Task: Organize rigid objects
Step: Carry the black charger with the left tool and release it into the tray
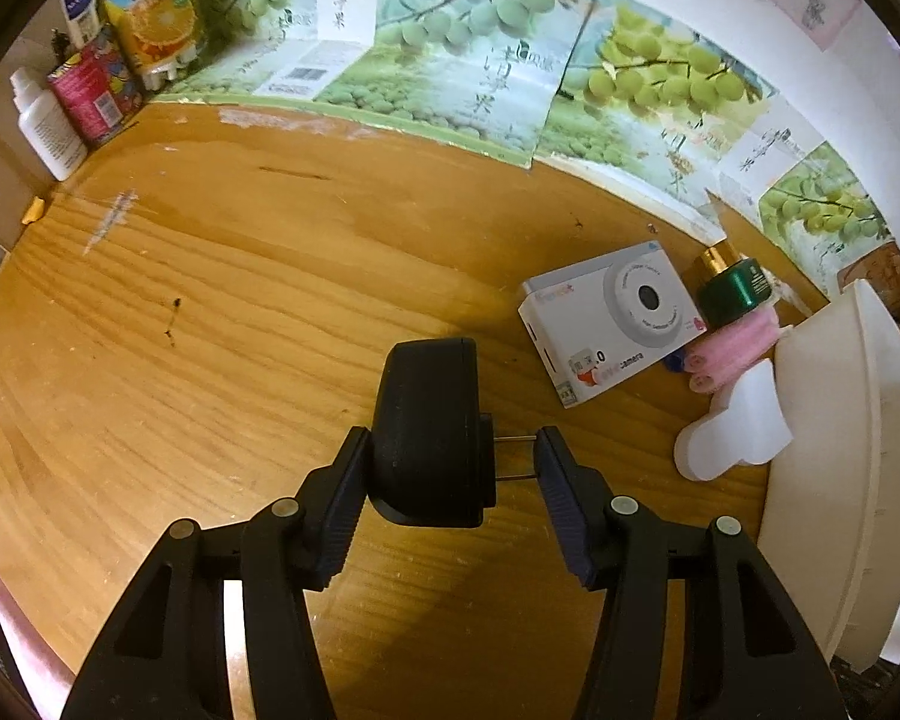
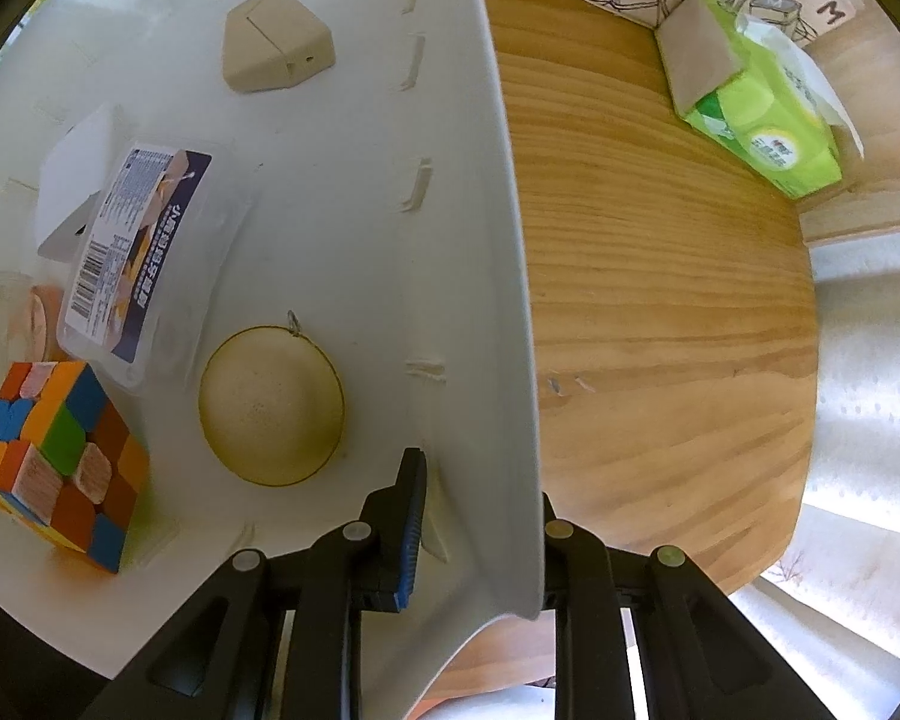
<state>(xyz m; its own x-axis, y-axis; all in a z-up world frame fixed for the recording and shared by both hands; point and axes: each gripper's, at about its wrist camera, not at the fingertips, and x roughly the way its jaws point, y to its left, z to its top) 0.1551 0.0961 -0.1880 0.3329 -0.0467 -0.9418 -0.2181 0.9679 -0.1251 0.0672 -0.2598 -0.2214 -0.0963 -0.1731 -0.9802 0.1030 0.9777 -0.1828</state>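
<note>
The left gripper (image 1: 450, 462) clamps a black plug adapter (image 1: 429, 432) by body and prongs, jaws partly closed, left of the white basket (image 1: 834, 450). The right gripper (image 2: 480, 531) pinches the basket's rim, nearly closed. Likely step: carrying it; next, cross the rim and release beside the Rubik's cube (image 2: 60, 459).

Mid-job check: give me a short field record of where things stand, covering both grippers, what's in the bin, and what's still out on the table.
left gripper: closed on a black plug-type adapter, prongs against one pad
right gripper: clamped on the white bin wall, one finger inside, one outside
in bin: puzzle cube, clear labelled case, round beige disc, beige block
on table: white camera box, green bottle, pink roll, white cloud-shaped piece
beside bin: green tissue pack
</note>
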